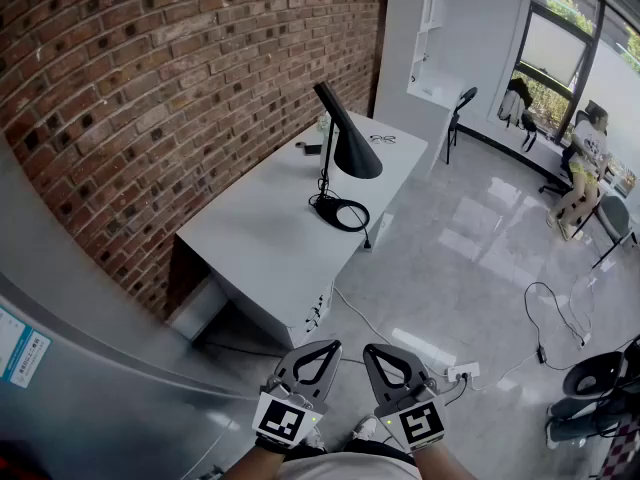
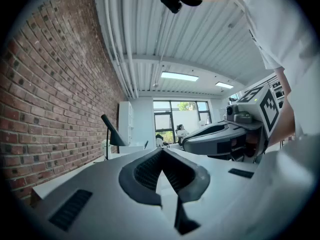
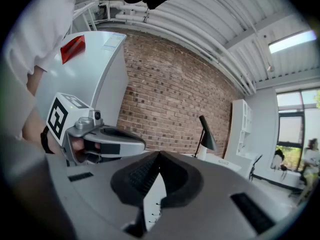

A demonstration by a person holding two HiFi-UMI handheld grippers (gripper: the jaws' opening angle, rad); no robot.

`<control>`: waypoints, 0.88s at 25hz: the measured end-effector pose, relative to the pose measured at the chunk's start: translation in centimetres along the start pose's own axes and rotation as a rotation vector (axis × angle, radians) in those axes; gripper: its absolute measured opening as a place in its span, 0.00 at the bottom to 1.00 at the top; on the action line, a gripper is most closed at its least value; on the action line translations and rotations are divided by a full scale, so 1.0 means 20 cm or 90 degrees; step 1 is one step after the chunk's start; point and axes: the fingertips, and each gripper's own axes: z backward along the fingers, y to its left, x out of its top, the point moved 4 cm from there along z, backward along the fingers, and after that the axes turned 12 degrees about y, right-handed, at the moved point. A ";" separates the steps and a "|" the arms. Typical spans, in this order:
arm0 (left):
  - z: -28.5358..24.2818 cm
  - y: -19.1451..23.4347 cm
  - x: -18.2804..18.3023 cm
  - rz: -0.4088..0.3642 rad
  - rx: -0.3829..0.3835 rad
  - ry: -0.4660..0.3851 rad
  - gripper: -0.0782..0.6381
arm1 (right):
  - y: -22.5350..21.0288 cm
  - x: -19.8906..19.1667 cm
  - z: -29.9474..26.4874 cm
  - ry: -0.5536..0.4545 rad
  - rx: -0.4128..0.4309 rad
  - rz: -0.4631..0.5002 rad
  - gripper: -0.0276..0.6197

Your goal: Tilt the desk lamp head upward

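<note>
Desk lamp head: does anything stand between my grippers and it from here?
Nothing visible does. The left gripper and right gripper are both shut and empty, held low by the body. Only bare floor and the near end of the white desk lie before the lamp head.

white desk (image 1: 260, 233) | against brick wall (image 1: 150, 88) | carries: black desk lamp (image 1: 350, 148), small dark object (image 1: 313, 149)

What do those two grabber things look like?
Both are grey, with pointed black-padded jaws. The left gripper and right gripper each carry a white cube with black square markers. The person wears a white shirt.
</note>
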 end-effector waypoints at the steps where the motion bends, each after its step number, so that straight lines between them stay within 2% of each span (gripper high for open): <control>1: 0.01 0.01 -0.03 0.005 0.001 0.006 0.12 | 0.01 0.00 0.00 0.000 0.000 0.000 0.07; 5: 0.03 0.04 -0.07 0.012 0.001 0.015 0.12 | 0.04 -0.01 -0.01 0.006 -0.001 -0.005 0.07; 13: 0.09 0.06 -0.07 -0.011 -0.010 0.011 0.12 | 0.11 0.01 -0.05 -0.011 -0.003 -0.027 0.07; 17: 0.10 0.08 -0.07 -0.010 -0.014 0.001 0.12 | 0.13 0.04 -0.06 -0.019 -0.013 -0.017 0.07; 22: 0.04 0.11 -0.09 0.004 -0.026 -0.002 0.12 | 0.04 0.01 -0.05 -0.007 -0.047 -0.024 0.07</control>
